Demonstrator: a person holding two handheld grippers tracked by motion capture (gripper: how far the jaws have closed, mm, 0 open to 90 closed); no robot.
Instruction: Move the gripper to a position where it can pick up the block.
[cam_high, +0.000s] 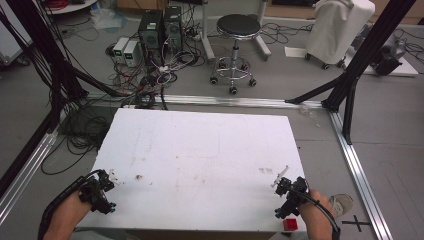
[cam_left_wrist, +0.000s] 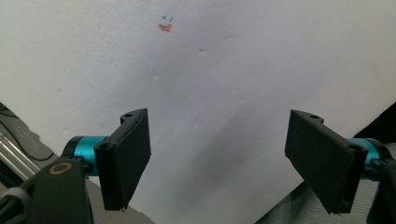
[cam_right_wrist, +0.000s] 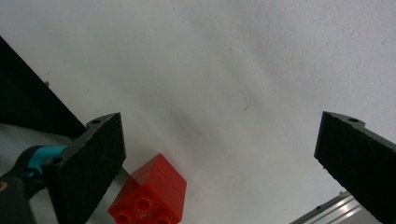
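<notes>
Hovering: left gripper (cam_left_wrist: 217, 163) agape, empty | right gripper (cam_right_wrist: 219, 168) agape, seemingly above red brick (cam_right_wrist: 149, 196)

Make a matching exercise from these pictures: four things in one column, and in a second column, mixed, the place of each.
Things:
1. red brick
2. left gripper
3. black stool
4. orange mark

Places:
A. on the floor beyond the table's far edge
B. at the table's near right corner, beside the right gripper
C. on the white table, ahead of the open left jaws
D. over the table's near left corner

Pairs: 1-B, 2-D, 3-A, 4-C
</notes>
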